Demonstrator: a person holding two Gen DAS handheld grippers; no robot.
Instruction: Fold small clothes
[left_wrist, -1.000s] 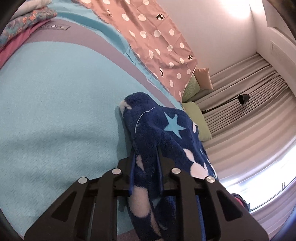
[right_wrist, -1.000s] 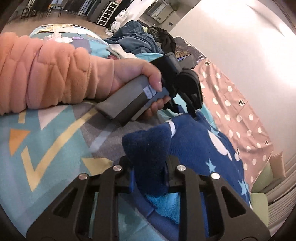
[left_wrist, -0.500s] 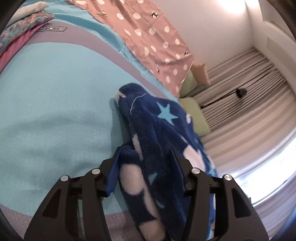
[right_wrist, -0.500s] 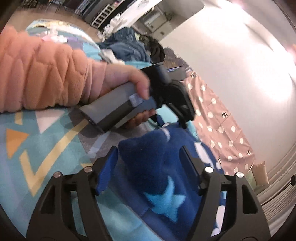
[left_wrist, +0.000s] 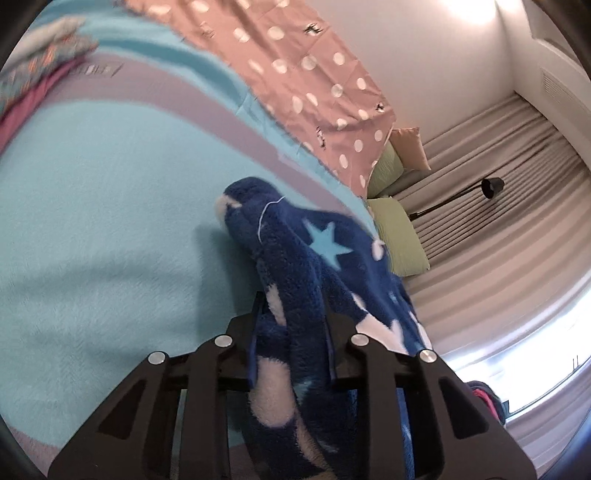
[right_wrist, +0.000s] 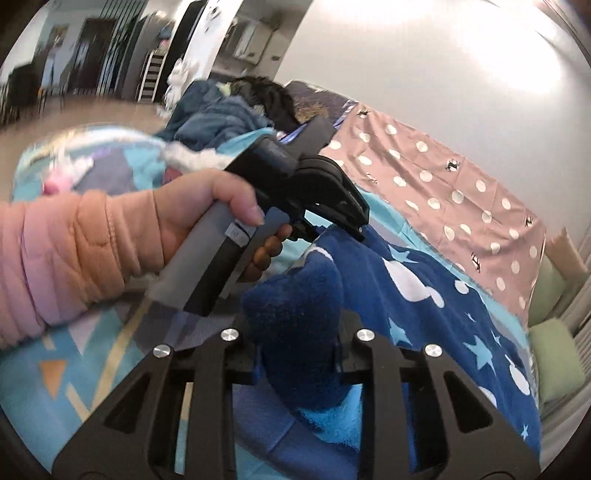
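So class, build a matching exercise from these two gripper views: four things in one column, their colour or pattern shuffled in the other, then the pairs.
Things:
1. fleece garment
2. sleeve
3. cushion
4. cloth by the wall

Looks:
A. plain green
B. dark blue with stars
C. pink with white dots
D. peach, quilted

Pairs: 1-B, 2-D, 3-A, 4-C
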